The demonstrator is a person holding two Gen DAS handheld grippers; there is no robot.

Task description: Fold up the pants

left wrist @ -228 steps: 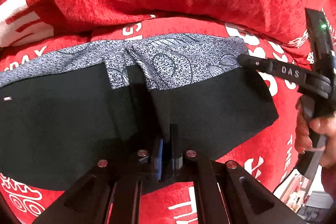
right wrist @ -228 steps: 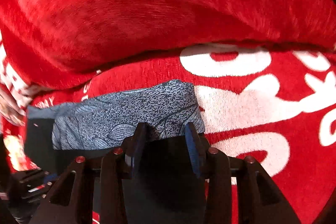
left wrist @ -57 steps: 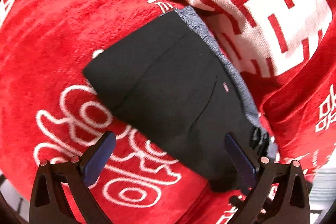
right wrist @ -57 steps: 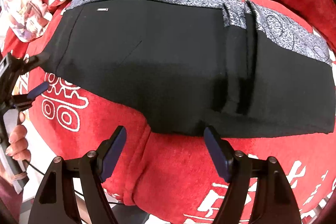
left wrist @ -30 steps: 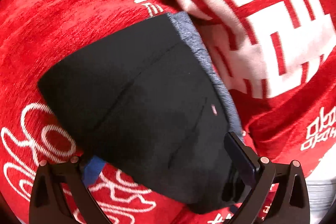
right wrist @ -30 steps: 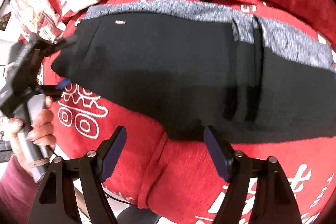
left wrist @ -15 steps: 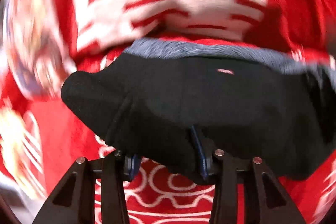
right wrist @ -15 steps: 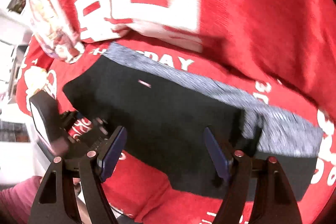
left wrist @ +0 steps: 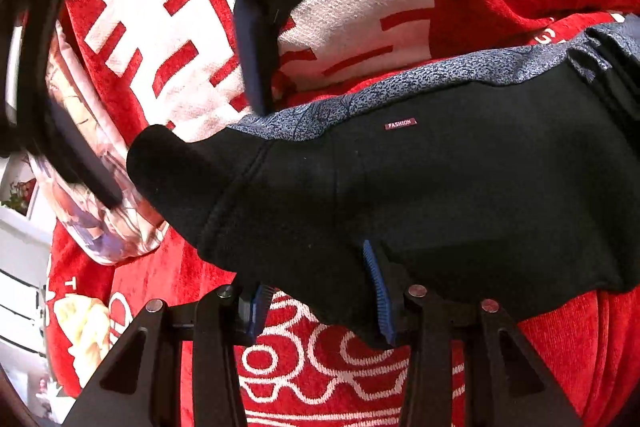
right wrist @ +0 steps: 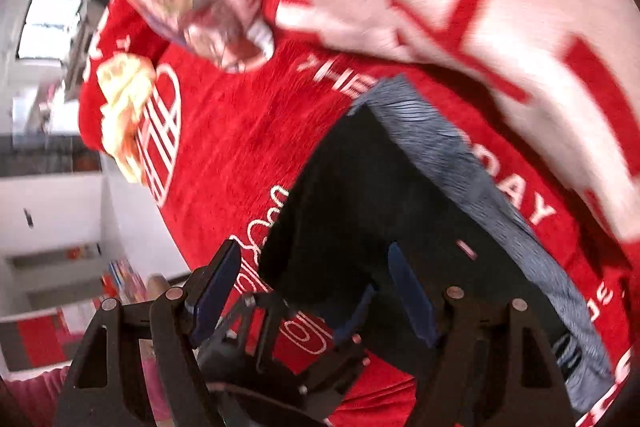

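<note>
Black pants [left wrist: 440, 187] with a grey patterned band [left wrist: 400, 83] along the far edge lie across a red blanket; a small FASHION label [left wrist: 400, 124] faces up. My left gripper [left wrist: 318, 301] is shut on a bunched fold of the pants' near edge, close to their left end. In the right wrist view the pants [right wrist: 360, 207] run down to the right, and the left gripper [right wrist: 308, 319] shows below, holding them. My right gripper [right wrist: 312, 291] hangs open above that same end, with nothing pressed between its pads. It also shows in the left wrist view as the right gripper [left wrist: 180, 147], fingers spread.
The red blanket [left wrist: 320, 367] with white print covers the whole surface. A red and white cushion [left wrist: 340, 19] rises behind the pants, and a pale patterned pillow [left wrist: 100, 227] lies at the left. White furniture [right wrist: 52, 207] and a pink sleeve [right wrist: 36, 395] show beyond the left edge.
The left gripper went from wide open to shut on the pants' near edge and rolled round. The right gripper swung left, from the pants' middle to over their left end.
</note>
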